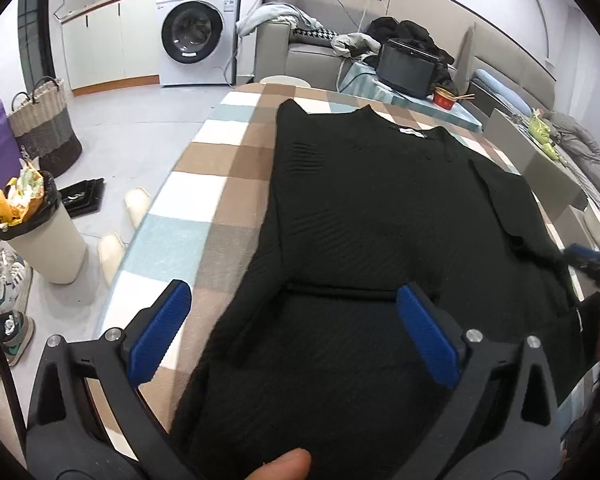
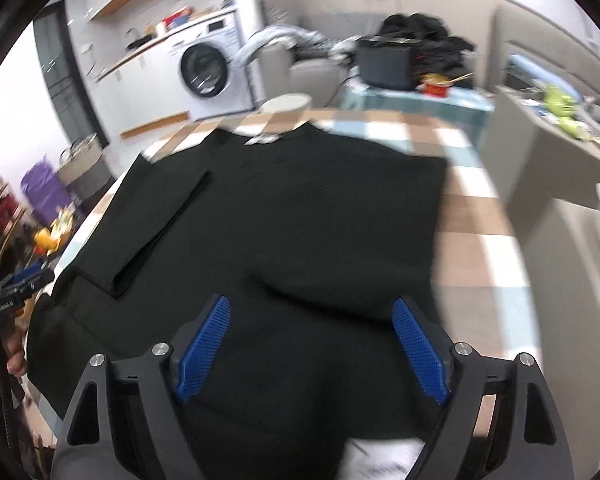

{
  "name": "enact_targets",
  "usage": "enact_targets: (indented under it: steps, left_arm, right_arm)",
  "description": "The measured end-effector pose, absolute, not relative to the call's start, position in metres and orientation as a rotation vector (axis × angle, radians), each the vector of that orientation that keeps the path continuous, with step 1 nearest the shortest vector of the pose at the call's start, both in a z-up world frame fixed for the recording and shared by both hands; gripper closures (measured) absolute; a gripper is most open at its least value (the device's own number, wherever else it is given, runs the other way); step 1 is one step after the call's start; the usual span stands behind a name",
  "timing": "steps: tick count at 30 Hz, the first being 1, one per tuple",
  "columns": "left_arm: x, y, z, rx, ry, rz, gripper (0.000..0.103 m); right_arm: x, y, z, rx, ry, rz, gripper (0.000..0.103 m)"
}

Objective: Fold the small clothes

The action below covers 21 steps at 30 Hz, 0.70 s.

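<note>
Your left tongs (image 1: pixel 292 300) and right tongs (image 2: pixel 310 316) both stand spread, pinching nothing, above the near hem of the black sweater (image 1: pixel 380 208) lying flat on the checked table (image 1: pixel 204 196).

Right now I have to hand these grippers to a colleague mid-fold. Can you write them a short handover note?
Left gripper: open, nothing between the pads, above the near part of the garment.
Right gripper: open, empty, also above the near part.
Black sweater: lies flat on the checked tablecloth, collar at the far end, both sleeves folded in over the body.
Done: sleeves in, sides squared.
Left: probably fold the near hem up toward the collar, then smooth it.
</note>
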State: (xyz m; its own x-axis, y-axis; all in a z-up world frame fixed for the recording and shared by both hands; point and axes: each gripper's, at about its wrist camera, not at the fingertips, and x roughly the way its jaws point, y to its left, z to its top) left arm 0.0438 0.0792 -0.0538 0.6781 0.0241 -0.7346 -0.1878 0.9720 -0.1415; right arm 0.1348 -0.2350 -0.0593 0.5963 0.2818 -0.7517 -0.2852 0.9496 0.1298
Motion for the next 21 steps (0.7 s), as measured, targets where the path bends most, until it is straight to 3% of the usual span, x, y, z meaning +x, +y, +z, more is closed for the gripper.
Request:
enact_targets:
  steps: [6,8,10,11,12,13,21]
  left_arm:
    - [0.05,0.076,-0.059,-0.211,0.835,0.102,0.001]
    - [0.051,0.078,-0.061,-0.218,0.839,0.103,0.001]
    - [0.053,0.079,-0.063,-0.225,0.841,0.101,0.001]
    - [0.053,0.08,-0.064,-0.226,0.842,0.104,0.001]
    - [0.054,0.081,-0.064,-0.225,0.844,0.107,0.001]
    - [0.055,0.082,-0.065,-0.225,0.846,0.108,0.001]
    - [0.061,0.088,-0.069,-0.227,0.852,0.118,0.001]
  right_arm:
    - [0.168,-0.202,-0.093,-0.015,0.925,0.383,0.022]
    - [0.176,-0.195,-0.103,-0.048,0.945,0.367,0.035]
    - [0.182,-0.192,-0.109,-0.083,0.957,0.339,0.056]
    - [0.184,-0.191,-0.112,-0.101,0.961,0.316,0.06]
    - [0.185,-0.19,-0.111,-0.111,0.944,0.314,0.073]
    - [0.184,-0.192,-0.11,-0.105,0.934,0.327,0.092]
    - [0.158,-0.189,-0.084,-0.1,0.89,0.491,0.094]
